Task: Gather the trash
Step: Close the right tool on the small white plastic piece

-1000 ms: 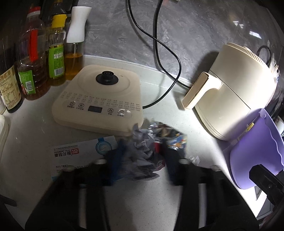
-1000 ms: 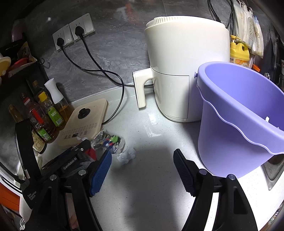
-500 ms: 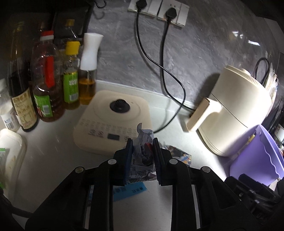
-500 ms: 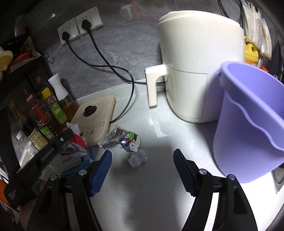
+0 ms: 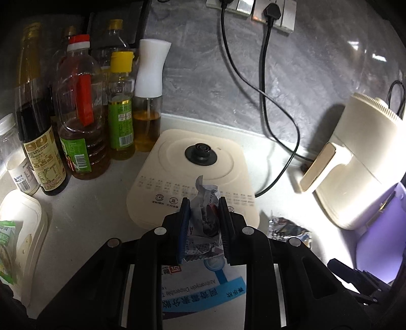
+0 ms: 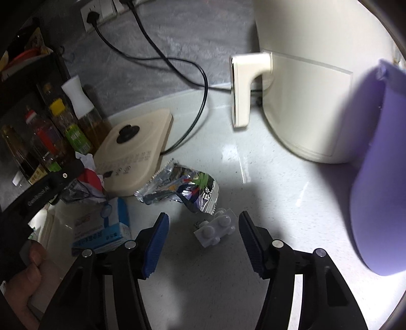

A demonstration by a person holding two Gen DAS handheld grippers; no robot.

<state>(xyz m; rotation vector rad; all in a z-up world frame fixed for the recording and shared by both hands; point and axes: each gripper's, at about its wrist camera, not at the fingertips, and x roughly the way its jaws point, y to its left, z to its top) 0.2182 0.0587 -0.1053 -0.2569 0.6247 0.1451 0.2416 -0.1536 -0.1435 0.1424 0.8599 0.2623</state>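
Crumpled paper (image 5: pixel 203 223) sits clamped in left gripper (image 5: pixel 203 228); right gripper (image 6: pixel 201 234) closing around blister pack (image 6: pixel 215 229).

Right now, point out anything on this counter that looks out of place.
A torn foil snack wrapper and a small grey plastic piece lie loose on the counter before the air fryer. A medicine box lies flat beside the induction cooker.

On the table I count one cream square induction cooker (image 5: pixel 195 175), one cream air fryer (image 5: pixel 355 162), one purple plastic bucket (image 6: pixel 380 177), one shiny foil snack wrapper (image 6: pixel 182 187), one crumpled paper ball (image 5: pixel 204 218), one blue-white medicine box (image 6: pixel 101 228) and two black plugs (image 5: pixel 272 11).
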